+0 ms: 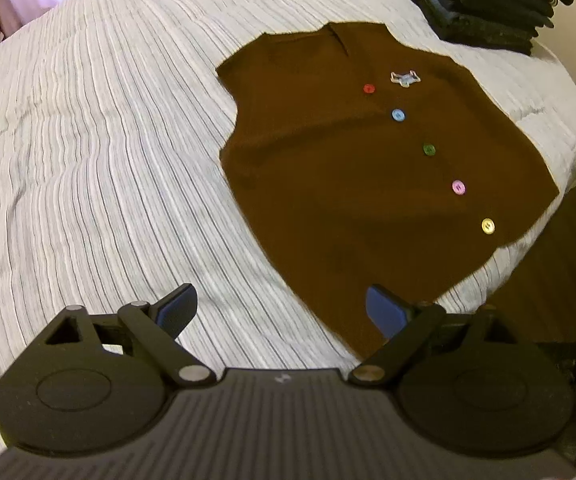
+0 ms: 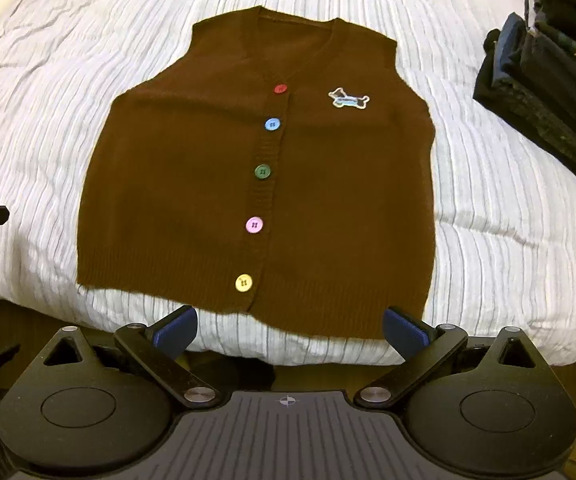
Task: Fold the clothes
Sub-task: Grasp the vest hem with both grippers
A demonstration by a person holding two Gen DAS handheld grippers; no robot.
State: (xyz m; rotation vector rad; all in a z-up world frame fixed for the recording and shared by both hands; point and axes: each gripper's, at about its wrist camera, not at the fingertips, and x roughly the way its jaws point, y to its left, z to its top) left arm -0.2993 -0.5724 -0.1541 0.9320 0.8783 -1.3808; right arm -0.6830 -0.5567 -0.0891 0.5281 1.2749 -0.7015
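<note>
While the brown vest [image 2: 256, 168] is lying flat, buttoned, on the striped bed [image 2: 488, 208], the left claw [image 1: 284, 312] and right claw [image 2: 290, 330] are hovering wide and empty; soft, light knit probably wants pinching at its hem corners.

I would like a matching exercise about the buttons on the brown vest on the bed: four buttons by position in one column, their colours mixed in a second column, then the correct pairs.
Column one:
1. top button
2. second button
3. middle button
4. bottom button

Column two:
A. green
B. yellow
C. red
D. blue

All four sit on the brown vest, which lies flat on the striped bedcover.

Pairs: 1-C, 2-D, 3-A, 4-B
</note>
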